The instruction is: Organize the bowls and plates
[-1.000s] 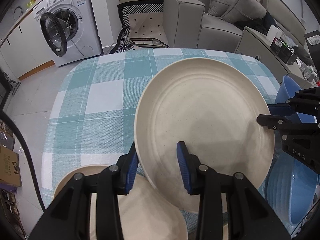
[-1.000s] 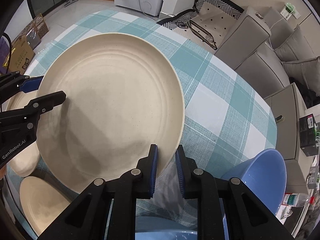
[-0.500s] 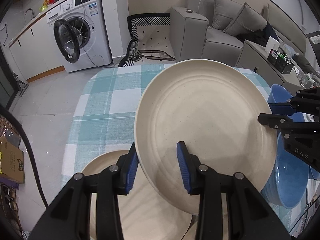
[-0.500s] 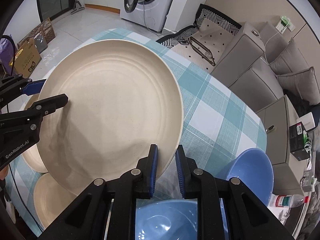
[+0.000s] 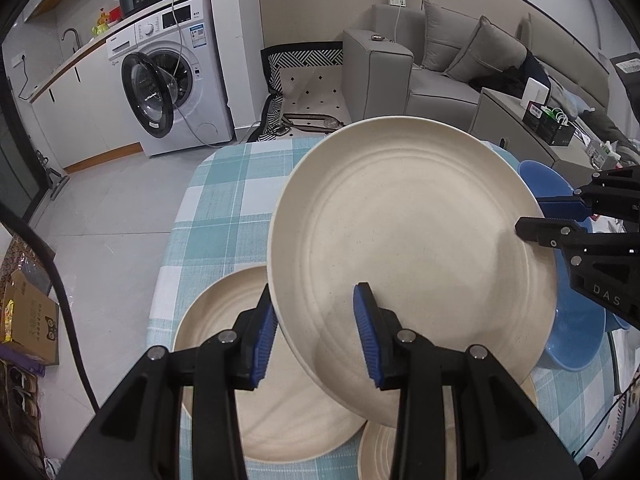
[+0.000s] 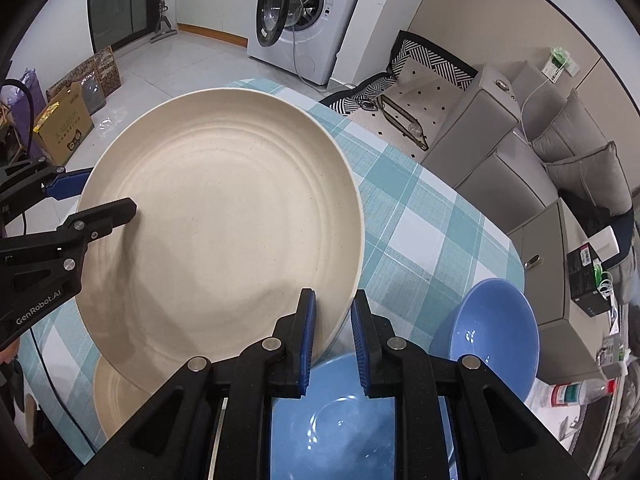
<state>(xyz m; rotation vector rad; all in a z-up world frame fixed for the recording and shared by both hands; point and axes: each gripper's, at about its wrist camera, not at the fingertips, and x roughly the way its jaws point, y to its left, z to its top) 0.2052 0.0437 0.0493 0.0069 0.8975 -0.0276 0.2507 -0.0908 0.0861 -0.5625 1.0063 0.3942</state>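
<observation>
A large cream plate [image 5: 412, 240] [image 6: 224, 224] hangs tilted above the teal checked table [image 5: 224, 208] [image 6: 420, 240], gripped from two sides. My left gripper [image 5: 316, 320] is shut on its near rim; the right wrist view shows it at the plate's left edge [image 6: 92, 200]. My right gripper [image 6: 333, 304] is shut on the opposite rim and appears at the right [image 5: 536, 216]. Under the lifted plate lie another big cream plate [image 5: 240, 360] and a smaller cream one [image 5: 384, 452] [image 6: 116, 400]. Two blue bowls stand on the table, one nearer [image 6: 332, 420] [image 5: 576, 328], one further [image 6: 492, 328].
Beyond the table's far edge are a washing machine [image 5: 168, 84] with its door open, a patterned mat and a grey sofa [image 5: 452, 64]. A low cabinet [image 6: 560, 264] stands close to the table by the bowls. Cardboard boxes [image 6: 64, 124] sit on the floor.
Both grippers have risen with the cream plate held between them. The table has dropped away below, and more of the lower cream plates and blue bowls now shows.
</observation>
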